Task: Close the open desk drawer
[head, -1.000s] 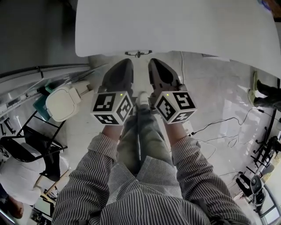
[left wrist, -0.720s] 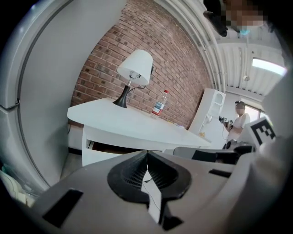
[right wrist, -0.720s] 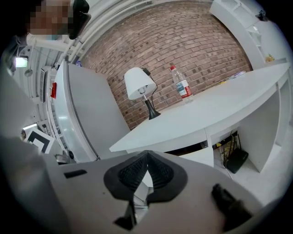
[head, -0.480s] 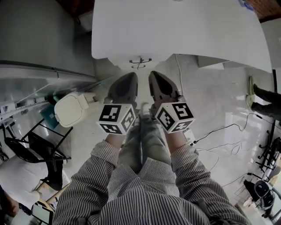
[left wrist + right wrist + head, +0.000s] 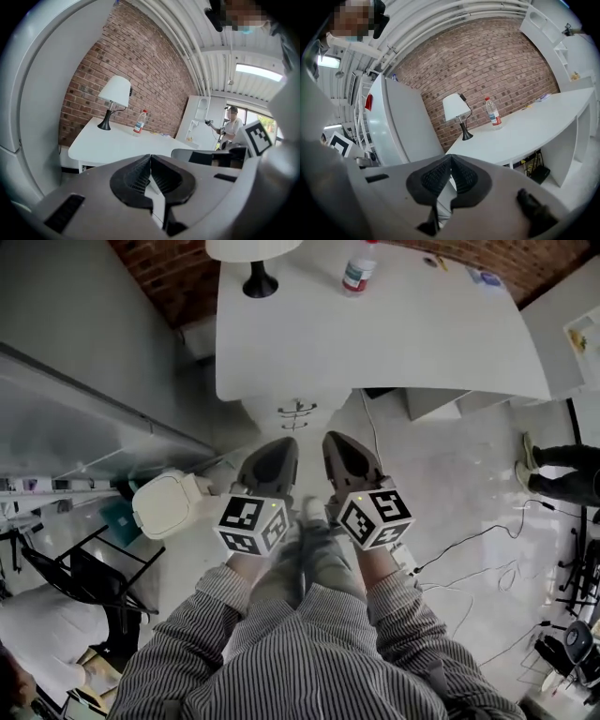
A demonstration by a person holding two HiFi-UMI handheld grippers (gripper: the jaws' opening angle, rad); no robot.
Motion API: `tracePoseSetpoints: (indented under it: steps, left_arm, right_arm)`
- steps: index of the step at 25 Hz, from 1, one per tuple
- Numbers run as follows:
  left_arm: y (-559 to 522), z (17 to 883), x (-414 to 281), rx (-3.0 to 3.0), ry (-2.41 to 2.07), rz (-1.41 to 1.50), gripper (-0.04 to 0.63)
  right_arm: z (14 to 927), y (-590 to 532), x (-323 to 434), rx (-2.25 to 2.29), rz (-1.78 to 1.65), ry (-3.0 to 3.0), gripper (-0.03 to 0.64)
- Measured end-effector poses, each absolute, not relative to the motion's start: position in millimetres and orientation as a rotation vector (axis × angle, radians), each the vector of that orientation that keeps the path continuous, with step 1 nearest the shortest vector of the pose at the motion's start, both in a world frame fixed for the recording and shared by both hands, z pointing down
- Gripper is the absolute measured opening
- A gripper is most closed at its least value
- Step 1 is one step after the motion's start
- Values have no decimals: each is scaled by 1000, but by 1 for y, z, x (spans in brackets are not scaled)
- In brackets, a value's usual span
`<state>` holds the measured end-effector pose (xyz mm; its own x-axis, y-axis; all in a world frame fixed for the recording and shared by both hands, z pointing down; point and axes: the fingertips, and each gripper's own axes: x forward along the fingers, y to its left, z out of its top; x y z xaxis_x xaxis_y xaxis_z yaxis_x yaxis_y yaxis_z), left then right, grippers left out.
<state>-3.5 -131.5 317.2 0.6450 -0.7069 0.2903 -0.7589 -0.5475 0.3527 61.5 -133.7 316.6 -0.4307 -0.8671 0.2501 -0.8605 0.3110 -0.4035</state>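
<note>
Hovering near desk drawer (image 5: 297, 412): left gripper (image 5: 277, 448), right gripper (image 5: 337, 442), both jaws pressed together, empty.

White lamp (image 5: 115, 92) and bottle (image 5: 139, 122) stand near a brick wall (image 5: 140, 61).

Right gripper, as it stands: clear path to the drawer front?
Likely yes: only floor lies between the right gripper and the drawer. It hangs short of it, jaws shut, so a step forward seems needed.
</note>
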Motion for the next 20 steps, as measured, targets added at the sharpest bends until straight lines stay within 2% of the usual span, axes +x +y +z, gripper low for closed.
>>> tracePoseSetpoints:
  steps: [10,20]
  left_arm:
    - [-96,256,-12,2498,-1115,107,14]
    - [-68,212,-21,2525,-1093,-14,12]
  right_arm:
    - [240,-99,41,-1674,-556,2600,17]
    - [210,-68,27,-1673,-456,2681,17]
